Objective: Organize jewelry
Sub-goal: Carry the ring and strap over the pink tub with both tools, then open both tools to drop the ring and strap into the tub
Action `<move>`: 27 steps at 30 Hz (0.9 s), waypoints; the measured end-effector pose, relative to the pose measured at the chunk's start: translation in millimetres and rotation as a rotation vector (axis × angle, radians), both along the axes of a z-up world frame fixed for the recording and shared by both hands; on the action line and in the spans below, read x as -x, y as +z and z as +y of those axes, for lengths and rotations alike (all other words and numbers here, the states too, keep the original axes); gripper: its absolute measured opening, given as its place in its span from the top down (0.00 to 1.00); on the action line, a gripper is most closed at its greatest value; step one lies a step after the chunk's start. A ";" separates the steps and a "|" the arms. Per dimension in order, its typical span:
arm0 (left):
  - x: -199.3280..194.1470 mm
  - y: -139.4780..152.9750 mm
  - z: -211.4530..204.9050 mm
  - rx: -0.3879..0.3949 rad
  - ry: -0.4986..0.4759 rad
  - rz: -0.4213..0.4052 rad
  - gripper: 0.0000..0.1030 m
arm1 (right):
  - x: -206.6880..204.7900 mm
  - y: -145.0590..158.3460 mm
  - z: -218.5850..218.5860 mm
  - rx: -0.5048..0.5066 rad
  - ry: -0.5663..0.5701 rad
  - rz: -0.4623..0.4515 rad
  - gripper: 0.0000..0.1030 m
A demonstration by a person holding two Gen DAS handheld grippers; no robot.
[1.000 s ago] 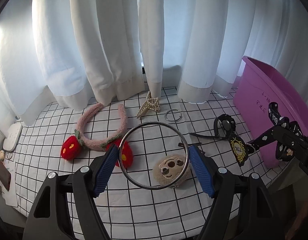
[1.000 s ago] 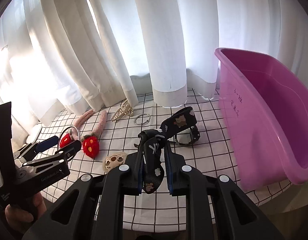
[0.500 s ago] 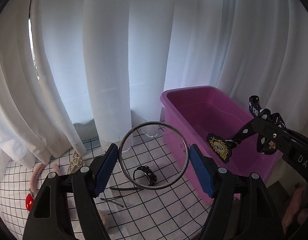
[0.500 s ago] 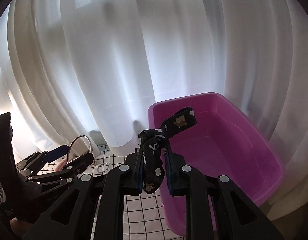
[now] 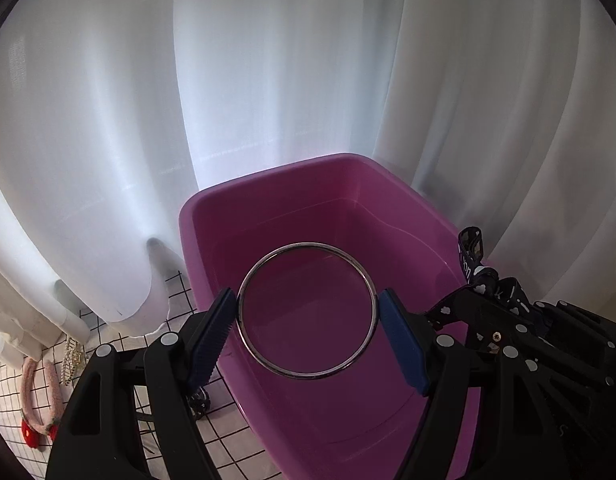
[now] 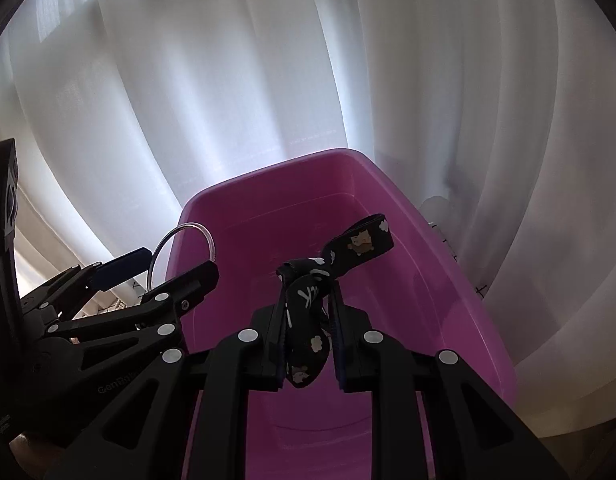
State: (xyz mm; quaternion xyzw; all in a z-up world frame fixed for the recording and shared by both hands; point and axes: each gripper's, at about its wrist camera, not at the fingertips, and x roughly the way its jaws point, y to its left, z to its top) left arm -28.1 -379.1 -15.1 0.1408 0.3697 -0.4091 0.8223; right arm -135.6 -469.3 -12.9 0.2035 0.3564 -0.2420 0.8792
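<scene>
White curtains behind; left tongs (image 5: 306,312) clamp bangle (image 5: 306,311), right tongs (image 6: 308,320) clamp strap (image 6: 308,308), above bin (image 5: 268,200).

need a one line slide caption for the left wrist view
Left claw holds a silver bangle over the pink bin; right claw alongside grips a black patterned strap.

The left gripper (image 5: 308,312) has its jaws spread wide, pinching something across their blue pads (image 5: 403,344). The right gripper (image 6: 308,320), just beside it, has jaws nearly together, clamped on something.
</scene>
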 end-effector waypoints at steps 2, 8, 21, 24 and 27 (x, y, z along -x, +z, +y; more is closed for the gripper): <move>-3.0 -8.3 -9.1 -0.030 0.012 0.010 0.31 | -4.3 -9.3 -7.5 -0.015 0.007 0.020 0.83; -12.6 -34.3 -22.1 -0.108 0.019 0.064 0.30 | -11.5 -27.8 -25.5 -0.062 0.019 0.058 0.72; -14.2 -40.1 -29.6 -0.152 0.050 0.031 0.08 | -0.8 -17.9 -30.6 -0.052 0.002 0.035 0.43; -14.0 -37.4 -28.6 -0.156 0.055 0.023 0.07 | 3.1 -15.4 -28.2 -0.062 0.008 0.025 0.43; -15.4 -34.4 -24.5 -0.149 0.064 0.032 0.07 | 2.9 -13.5 -25.2 -0.063 0.015 0.015 0.43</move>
